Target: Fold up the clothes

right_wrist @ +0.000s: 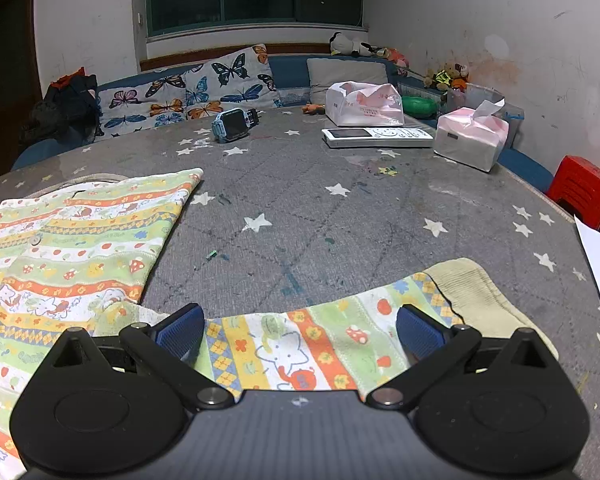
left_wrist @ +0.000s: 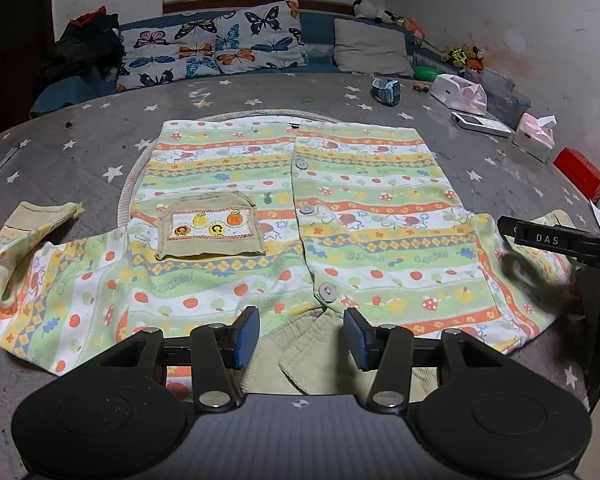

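Observation:
A child's striped cardigan (left_wrist: 360, 204) with fruit and mushroom prints, buttons and a beige pocket (left_wrist: 210, 228) lies flat, front up, on the grey star-patterned table (left_wrist: 100, 136). Both sleeves are spread out sideways. My left gripper (left_wrist: 302, 338) is open, its blue pads either side of the beige collar (left_wrist: 320, 356) at the near edge. My right gripper (right_wrist: 300, 334) is open above the right sleeve (right_wrist: 300, 344), near its beige cuff (right_wrist: 472, 296). The right gripper also shows at the right edge of the left wrist view (left_wrist: 560, 240).
At the table's far right are two tissue packs (right_wrist: 470, 138), a white remote (right_wrist: 376, 136), a plastic bag (right_wrist: 364, 104) and a blue smartwatch (right_wrist: 232, 124). A red stool (right_wrist: 584, 192) stands past the right edge. A sofa with butterfly cushions (left_wrist: 212, 44) lies behind.

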The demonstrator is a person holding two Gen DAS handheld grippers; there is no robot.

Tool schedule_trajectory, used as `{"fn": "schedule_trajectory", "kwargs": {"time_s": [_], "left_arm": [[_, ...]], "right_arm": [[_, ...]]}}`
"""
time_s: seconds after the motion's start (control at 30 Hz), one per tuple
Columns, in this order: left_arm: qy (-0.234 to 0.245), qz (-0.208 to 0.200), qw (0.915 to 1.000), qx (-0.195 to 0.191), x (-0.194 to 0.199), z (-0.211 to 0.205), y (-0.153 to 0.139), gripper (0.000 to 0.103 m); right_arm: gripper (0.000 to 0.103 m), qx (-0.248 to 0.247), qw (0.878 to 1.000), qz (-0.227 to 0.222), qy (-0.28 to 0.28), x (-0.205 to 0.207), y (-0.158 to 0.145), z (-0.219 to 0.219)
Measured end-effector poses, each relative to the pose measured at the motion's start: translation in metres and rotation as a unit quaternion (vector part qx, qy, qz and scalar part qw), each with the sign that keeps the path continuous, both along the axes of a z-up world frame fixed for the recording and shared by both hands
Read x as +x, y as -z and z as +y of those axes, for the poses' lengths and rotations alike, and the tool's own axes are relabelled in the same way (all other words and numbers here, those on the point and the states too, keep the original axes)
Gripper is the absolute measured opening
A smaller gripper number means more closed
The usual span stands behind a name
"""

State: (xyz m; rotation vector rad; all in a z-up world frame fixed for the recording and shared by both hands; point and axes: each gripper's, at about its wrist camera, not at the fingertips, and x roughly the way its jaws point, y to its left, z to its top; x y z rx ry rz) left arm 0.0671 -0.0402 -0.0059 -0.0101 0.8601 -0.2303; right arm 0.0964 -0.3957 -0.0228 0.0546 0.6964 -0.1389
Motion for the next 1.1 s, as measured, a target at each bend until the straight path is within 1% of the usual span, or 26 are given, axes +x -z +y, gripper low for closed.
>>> {"fn": "schedule_trajectory", "kwargs": {"time_s": [0.13, 0.27, 0.4, 0.5, 0.57, 0.63, 0.77, 0.9, 1.1], "left_arm": [[-0.002, -0.003, 1.0, 0.006, 0.002, 0.002, -0.002, 0.05], [-0.011, -0.006, 0.9998, 0.015, 0.009, 0.01, -0.004, 0.053], [-0.027, -0.001, 0.9995, 0.013, 0.019, 0.02, -0.003, 0.053], [-0.04, 0.005, 0.9991, 0.011, 0.026, 0.027, 0.0, 0.053], [-0.045, 0.008, 0.9989, 0.014, 0.03, 0.032, 0.003, 0.053], [-0.05, 0.009, 0.9986, 0.017, 0.033, 0.036, 0.005, 0.053], [-0.053, 0.007, 0.9983, 0.021, 0.034, 0.04, 0.008, 0.053], [-0.054, 0.007, 0.9983, 0.022, 0.034, 0.042, 0.006, 0.053], [-0.069, 0.0, 0.9972, 0.03, 0.042, 0.053, -0.002, 0.053]], "right_arm": [[0.103, 0.002, 1.0, 0.008, -0.01, -0.001, -0.003, -0.003], [0.103, 0.021, 1.0, 0.009, -0.015, -0.017, -0.006, -0.013], [0.103, -0.006, 1.0, 0.014, -0.015, -0.027, -0.007, -0.023], [0.103, 0.0, 1.0, 0.017, -0.014, -0.028, -0.005, -0.034], [0.103, -0.002, 1.0, 0.017, -0.003, -0.028, -0.006, -0.04], [0.103, 0.001, 1.0, 0.017, -0.005, -0.027, -0.006, -0.045], [0.103, -0.008, 1.0, 0.018, -0.01, -0.023, -0.005, -0.051], [0.103, -0.005, 1.0, 0.019, -0.005, -0.019, -0.006, -0.054], [0.102, -0.017, 0.999, 0.029, -0.009, -0.011, -0.01, -0.049]]}}
